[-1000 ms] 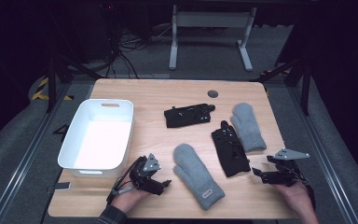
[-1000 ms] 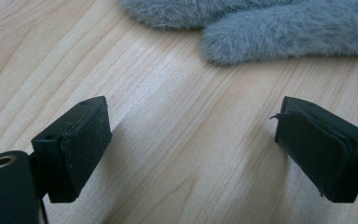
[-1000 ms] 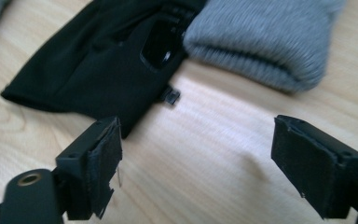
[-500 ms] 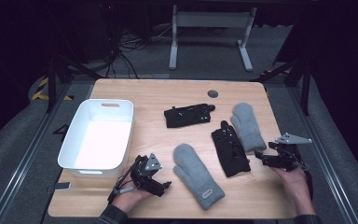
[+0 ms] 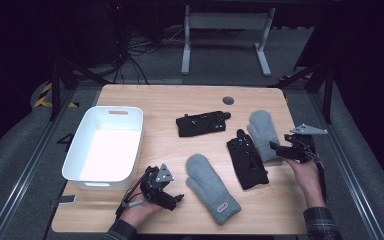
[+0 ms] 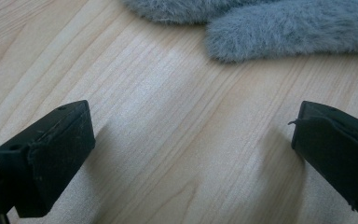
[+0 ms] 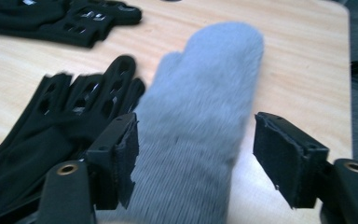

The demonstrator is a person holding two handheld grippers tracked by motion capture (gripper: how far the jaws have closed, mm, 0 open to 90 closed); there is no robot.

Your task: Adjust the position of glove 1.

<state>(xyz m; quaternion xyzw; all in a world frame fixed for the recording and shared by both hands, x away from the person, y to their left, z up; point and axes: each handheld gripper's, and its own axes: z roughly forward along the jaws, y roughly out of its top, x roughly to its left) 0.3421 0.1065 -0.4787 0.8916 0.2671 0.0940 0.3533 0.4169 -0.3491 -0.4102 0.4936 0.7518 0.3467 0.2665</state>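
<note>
Right gripper closing round the far grey mitten
Jaws half-open, not yet pinching; left gripper wide open, empty, beside near mitten; next, squeeze and lift

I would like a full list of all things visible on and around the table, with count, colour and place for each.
grey mittens: 2, grey fleece; one at the near middle of the table, one at the right, between the right gripper's jaws
black gloves: 2, black; one in the table's middle, one beside the right mitten, on its left
bin: 1, white, left side of the table
table: 1, light wood
round insert: 1, dark, far edge of the table
left gripper: 1, black, near edge, jaws wide open over bare wood
right gripper: 1, black, right edge, jaws have just been closing around the mitten, gap visible at one pad
</note>
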